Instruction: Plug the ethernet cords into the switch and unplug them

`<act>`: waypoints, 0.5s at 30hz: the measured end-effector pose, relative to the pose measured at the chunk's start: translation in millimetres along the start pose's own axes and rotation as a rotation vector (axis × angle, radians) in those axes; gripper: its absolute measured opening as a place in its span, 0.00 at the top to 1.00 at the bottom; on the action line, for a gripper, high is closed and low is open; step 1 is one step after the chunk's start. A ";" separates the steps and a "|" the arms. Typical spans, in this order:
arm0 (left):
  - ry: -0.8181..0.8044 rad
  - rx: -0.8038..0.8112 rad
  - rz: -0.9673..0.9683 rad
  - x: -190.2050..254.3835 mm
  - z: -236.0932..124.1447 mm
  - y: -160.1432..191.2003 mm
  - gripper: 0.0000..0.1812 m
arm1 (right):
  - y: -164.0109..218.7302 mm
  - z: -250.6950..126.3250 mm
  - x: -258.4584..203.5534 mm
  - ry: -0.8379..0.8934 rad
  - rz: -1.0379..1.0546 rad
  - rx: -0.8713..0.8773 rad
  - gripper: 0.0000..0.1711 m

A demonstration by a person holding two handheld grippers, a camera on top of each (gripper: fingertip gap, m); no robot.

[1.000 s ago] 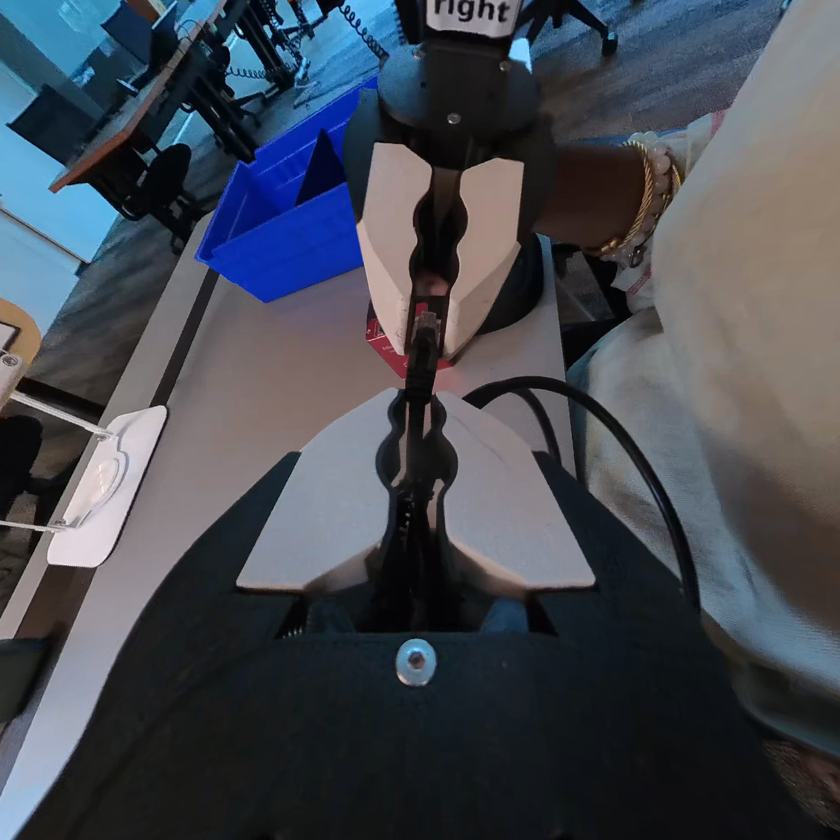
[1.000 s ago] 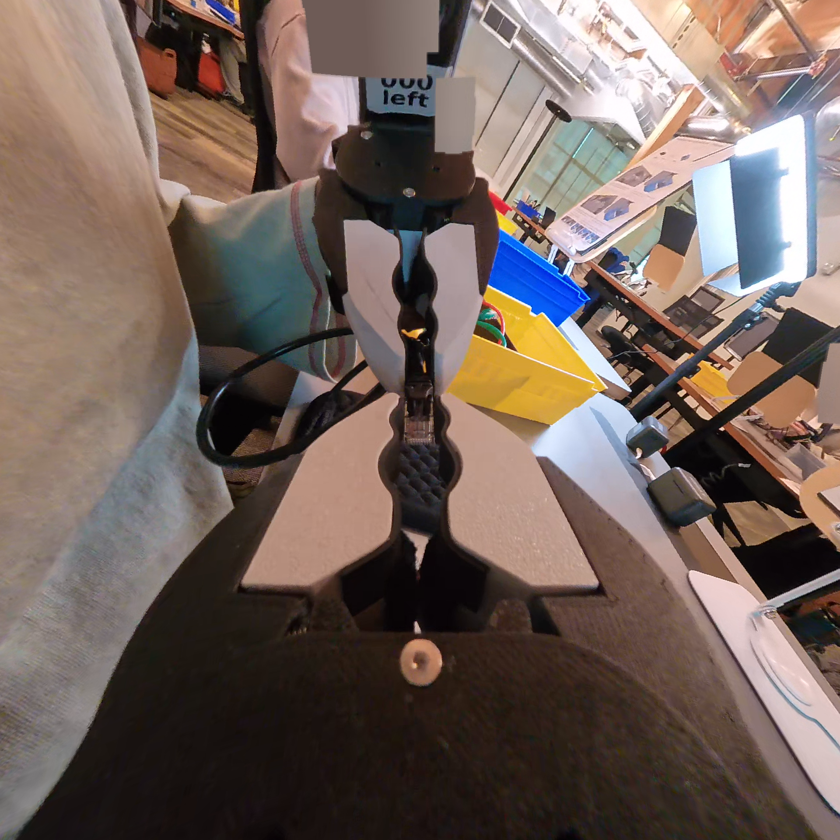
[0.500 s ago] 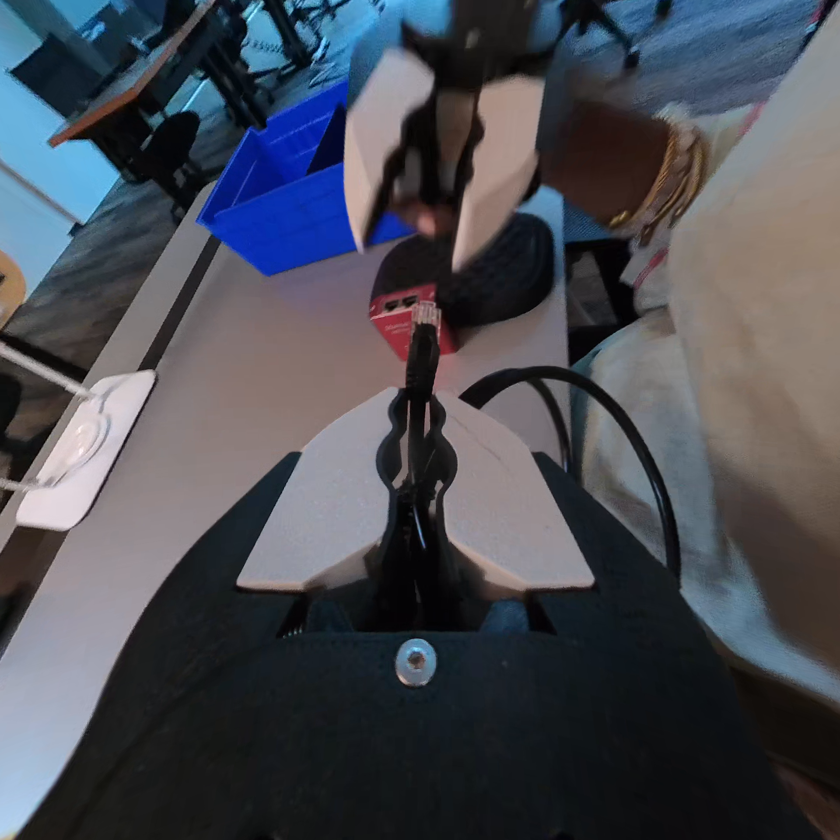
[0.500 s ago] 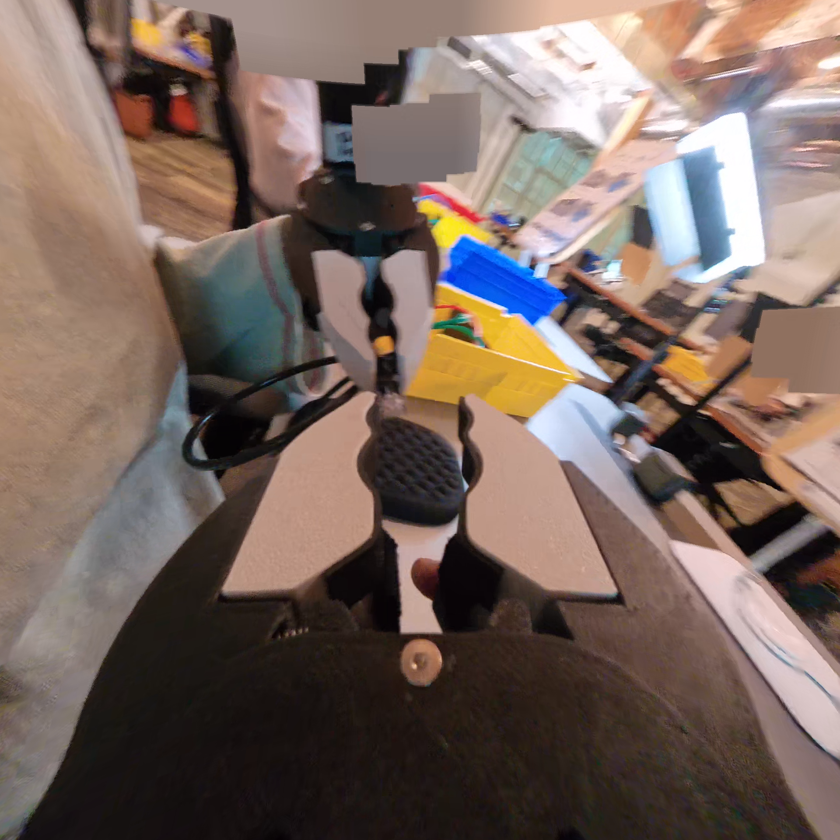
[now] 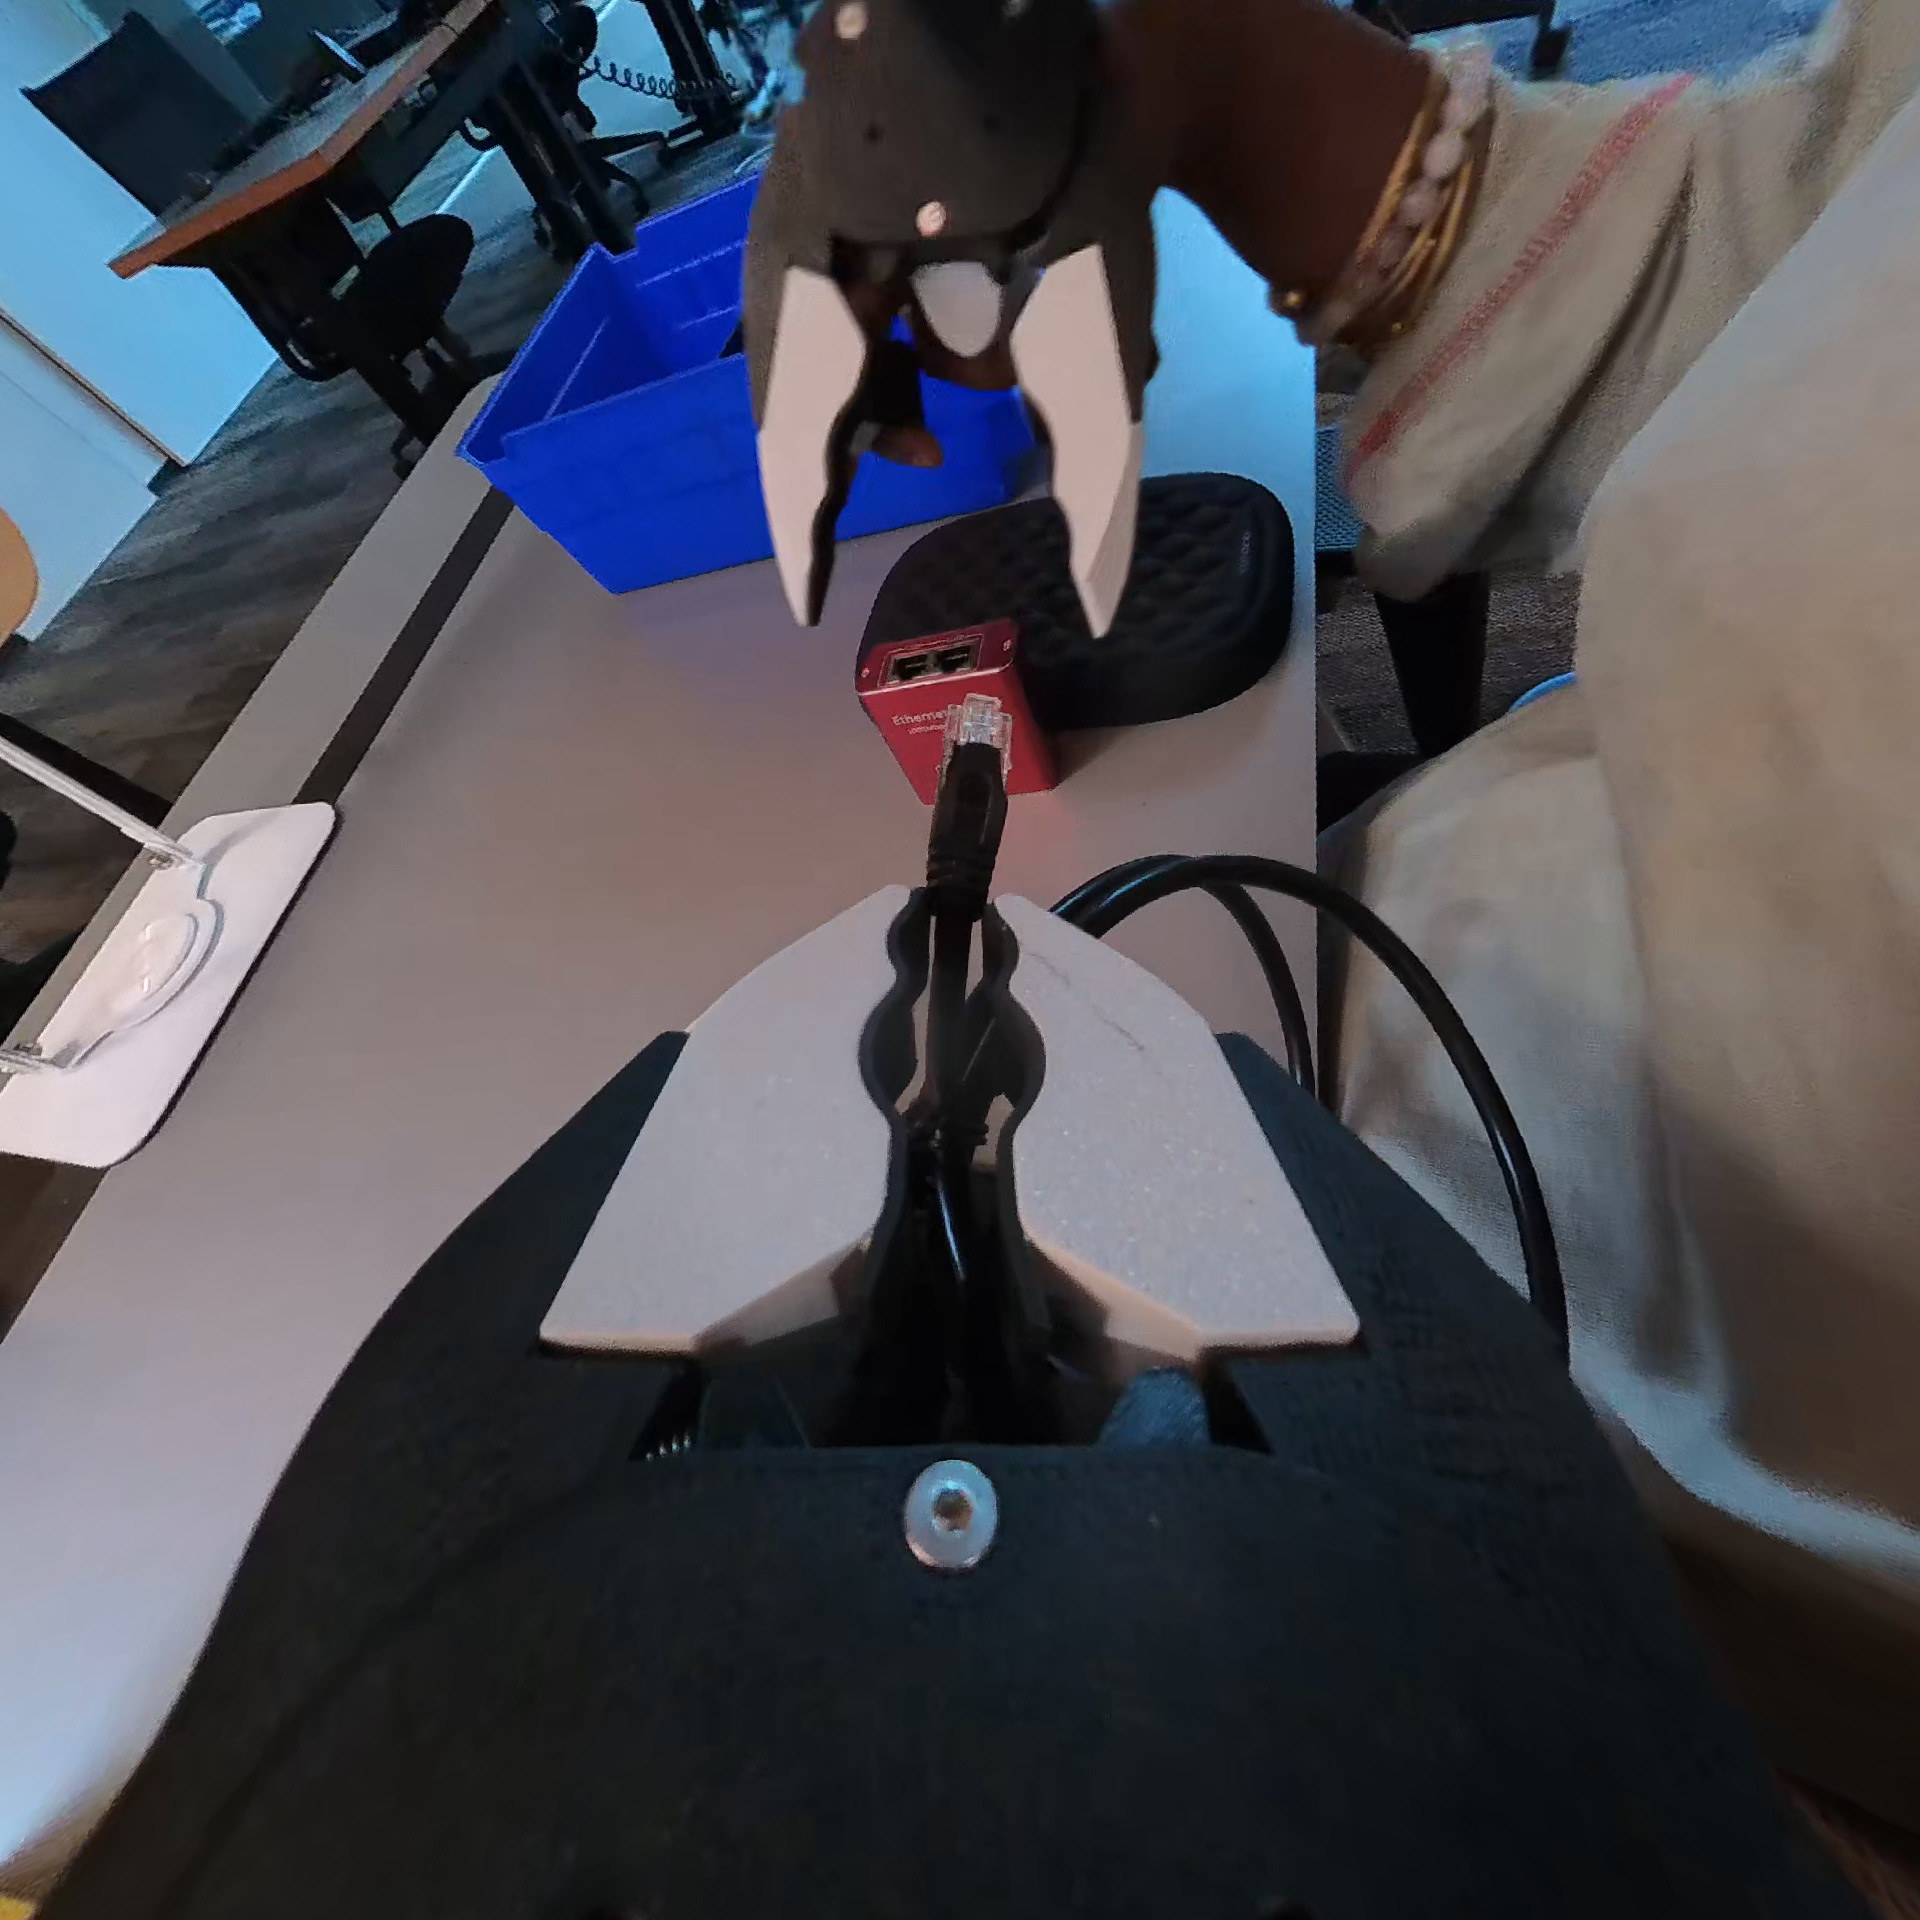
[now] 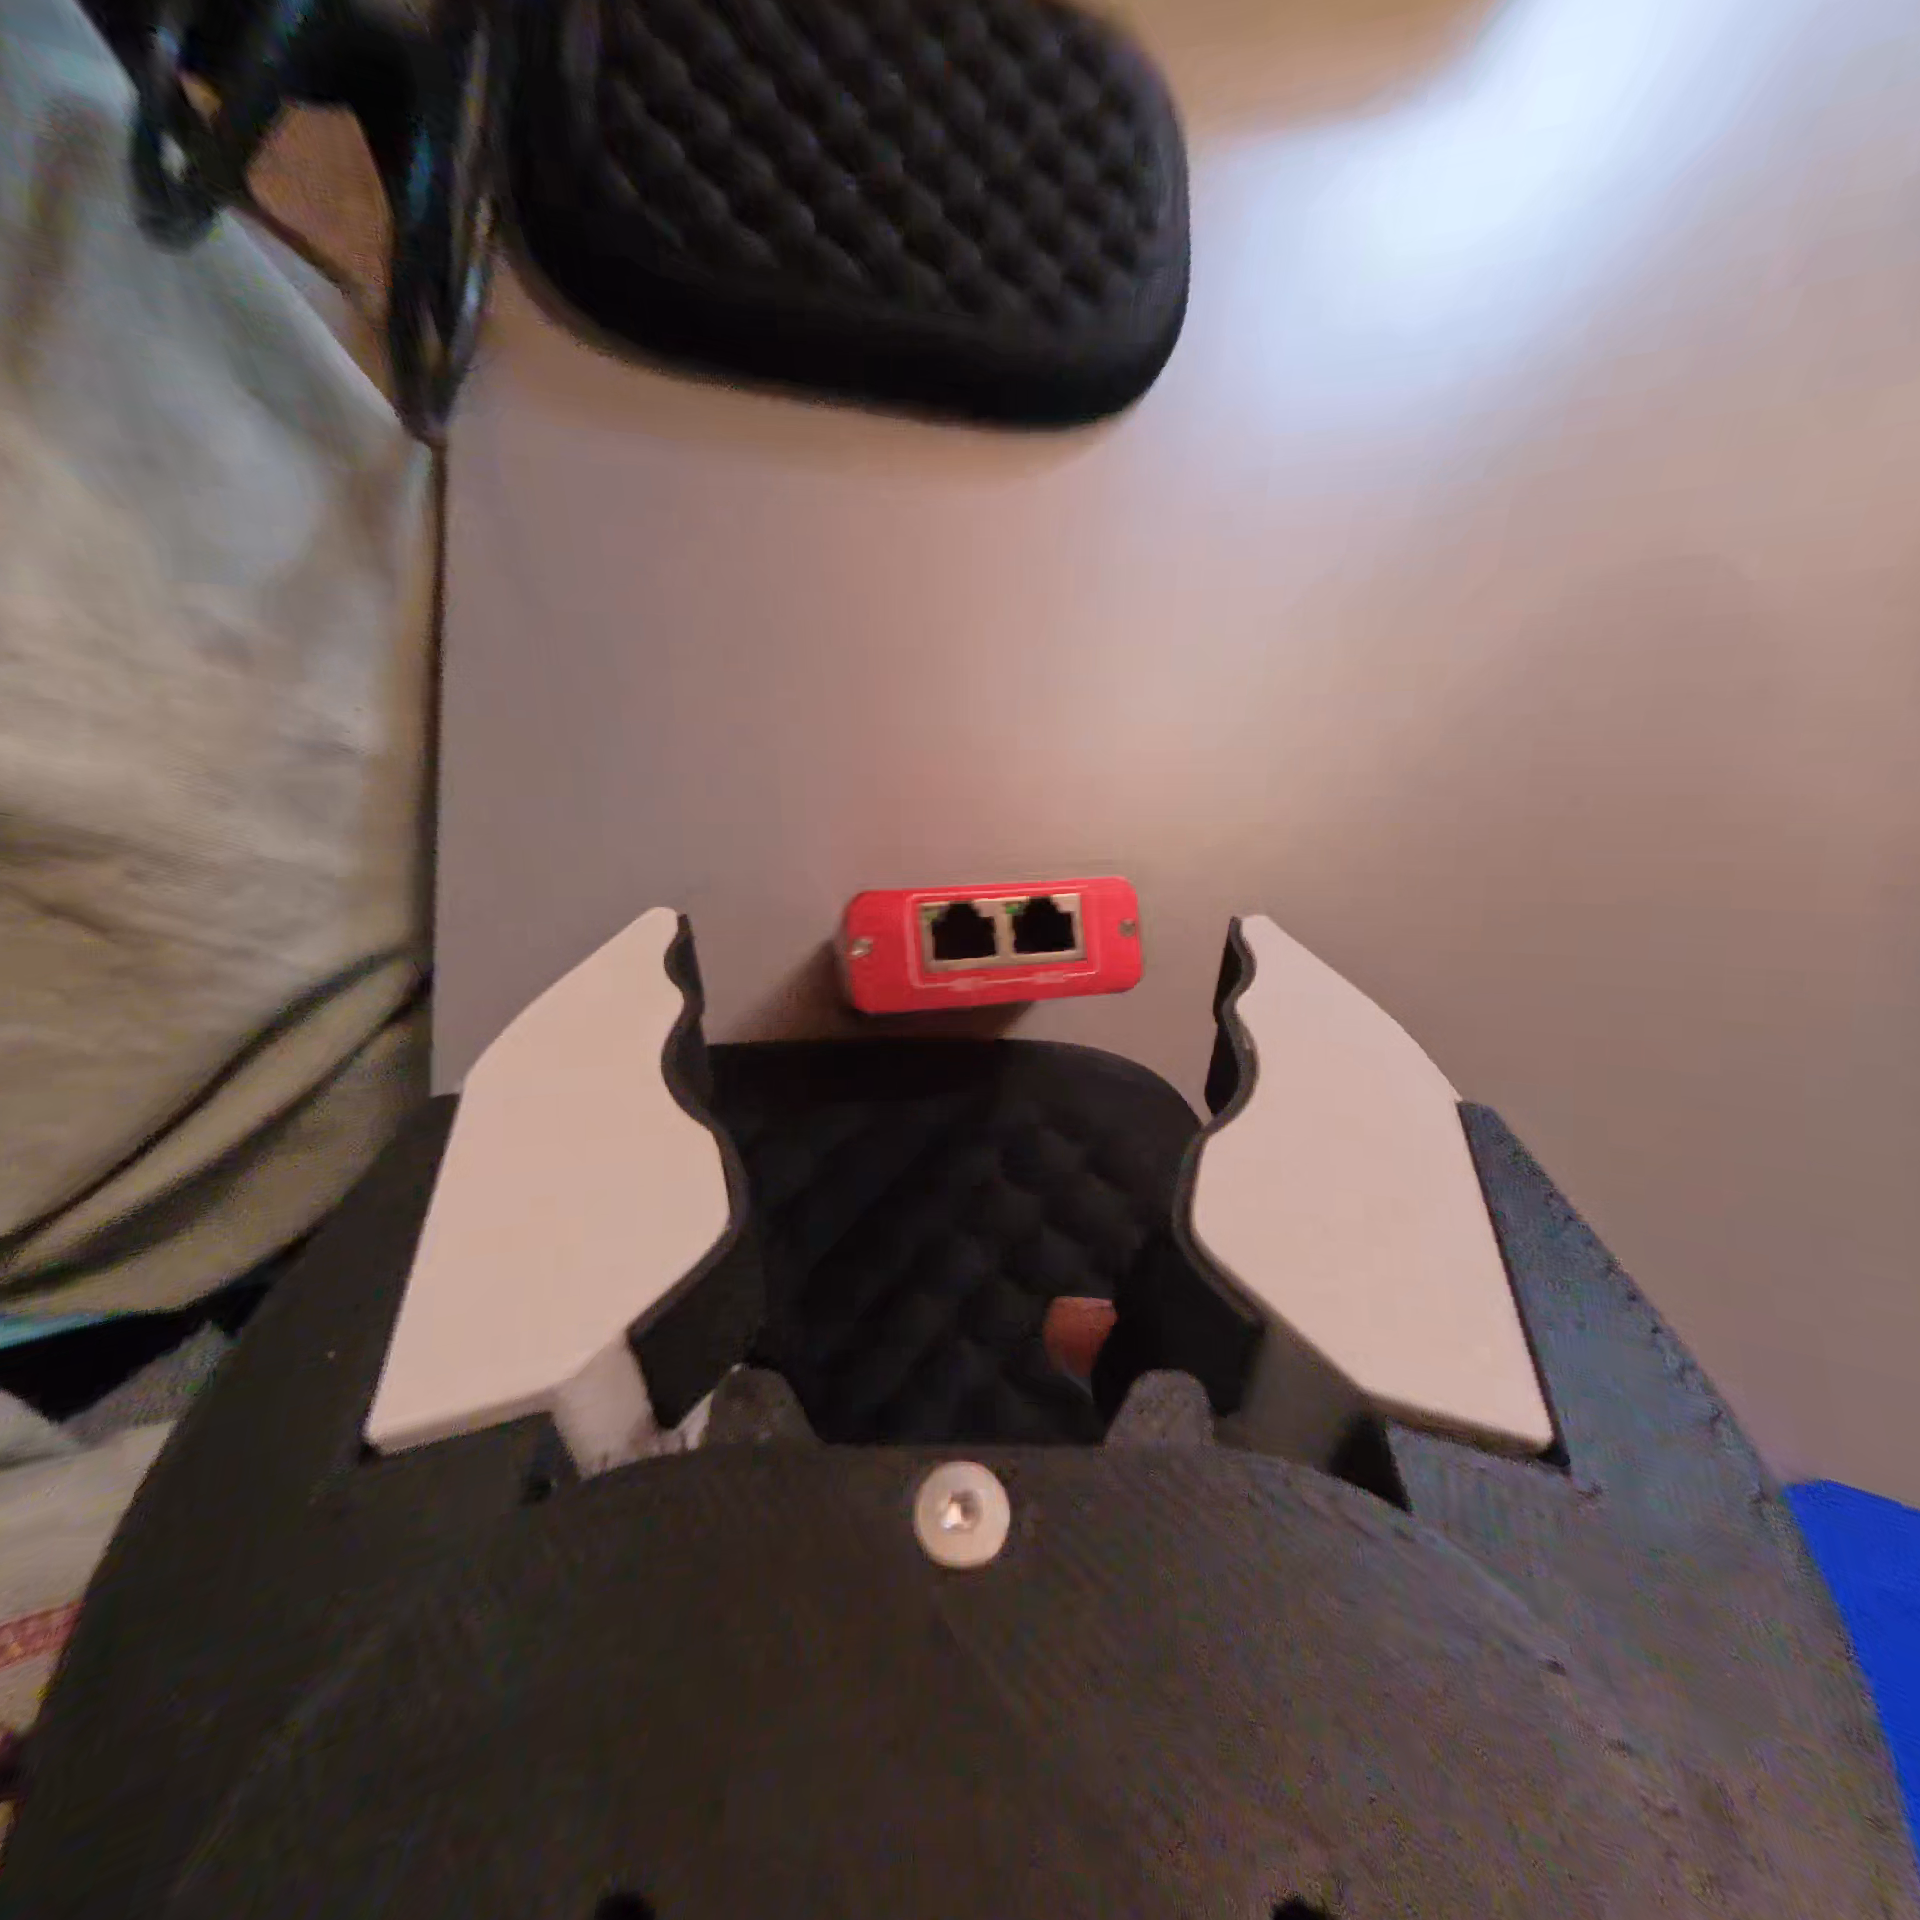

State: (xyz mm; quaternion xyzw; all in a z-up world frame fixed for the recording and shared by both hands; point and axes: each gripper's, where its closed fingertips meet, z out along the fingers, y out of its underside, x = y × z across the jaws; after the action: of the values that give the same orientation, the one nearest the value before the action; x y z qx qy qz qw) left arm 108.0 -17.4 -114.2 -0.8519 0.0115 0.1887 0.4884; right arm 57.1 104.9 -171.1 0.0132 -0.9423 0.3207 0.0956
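Since a moment ago the right claw [image 5: 951, 582] has let go of the plug, spread wide and swung up over the red switch [image 5: 951, 707]; it now hangs point-down above it, released and empty. From its own camera the switch [image 6: 987, 951] sits between the open fingertips, its two ports facing up at the lens and both empty.

Over on the other side, the left claw [image 5: 954, 914] is clenched on the black ethernet cord [image 5: 961, 831], with the clear plug [image 5: 975, 722] sticking out past the tips, aimed at the switch and apart from the ports. Behind the claw the cord runs off in a loop [image 5: 1434, 1039] toward the person's pale sleeve [image 5: 1662, 935].

White lettering shows on the switch's top face, half covered by the plug. On the black quilted pad [image 5: 1174, 613] just behind the switch there is a small mark near one edge, too small to make out.

Near the table's [image 5: 582, 831] far end a blue bin [image 5: 644, 457] stands, with bare surface between it and the switch. To the left of the switch the tabletop lies open as far as a white base plate [image 5: 156, 987] at the table's left edge. On the right, switch and pad sit close to the table edge, where the person stands.
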 end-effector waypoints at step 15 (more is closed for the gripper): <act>-0.017 0.041 -0.054 -8.2 1.5 7.3 0.95 | 51.4 42.9 -4.1 -0.214 0.030 -0.572 0.42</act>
State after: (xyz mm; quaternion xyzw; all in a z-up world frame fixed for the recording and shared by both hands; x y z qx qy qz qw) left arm 98.5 -21.4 -118.2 -0.8401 -0.0119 0.1823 0.5107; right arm 49.4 119.5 -236.1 0.0053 -0.9991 0.0407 -0.0089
